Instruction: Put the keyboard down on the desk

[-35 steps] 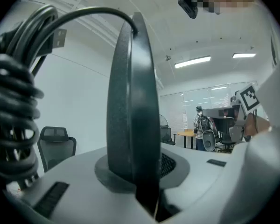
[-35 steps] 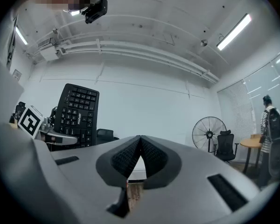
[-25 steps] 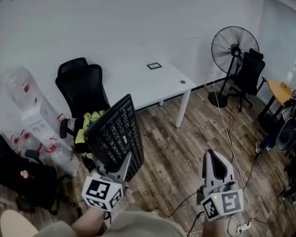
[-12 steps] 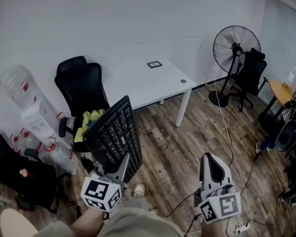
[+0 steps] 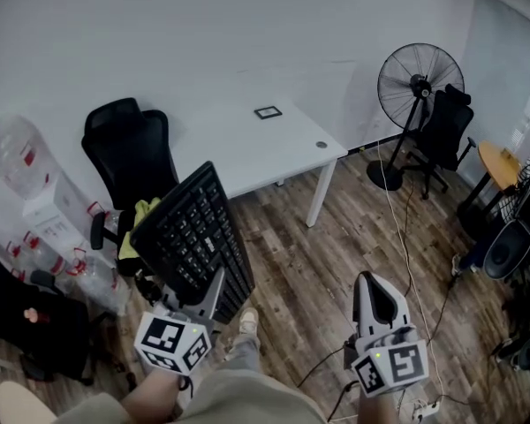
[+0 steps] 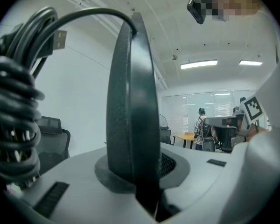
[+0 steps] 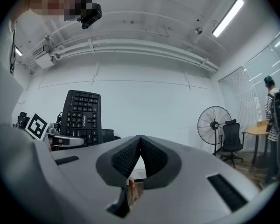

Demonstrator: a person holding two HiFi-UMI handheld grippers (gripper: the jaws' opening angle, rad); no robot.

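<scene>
Black keyboard [image 5: 193, 237] is in the air above the floor, tilted up on one short end, keys facing the head view; it is not on the desk. Left gripper [image 5: 214, 291] holds its lower end: in the left gripper view the keyboard's edge stands between the jaws, which are clamped on it. Coiled cable [image 6: 13, 111] hangs just beside it at the left of that view, USB plug [image 6: 59, 38] loose at the top.

Right gripper [image 7: 140, 141]: jaws pressed together, nothing between them. It is held low on the right side, well apart from the keyboard.

Surface: white desk [image 5: 247, 144] stands against the white wall [image 5: 159, 42], beyond the keyboard and well apart from it. A small dark flat object [image 5: 268, 112] lies near its back edge and a round grommet [image 5: 321, 145] sits near its right corner.

Room:
- Wood-plank floor [image 5: 327, 246] with a thin floor cable [image 5: 405, 237] running across it.
- Black office chair [image 5: 128, 148] left of the desk.
- Pedestal fan [image 5: 420, 78] right of the desk, with a second black chair [image 5: 446, 126] just beside it.
- Round wooden table [image 5: 503, 162] at the right edge.
- Clear water bottles [image 5: 22, 153] at the left.
- Strip light [image 7: 228, 15] on the ceiling
</scene>
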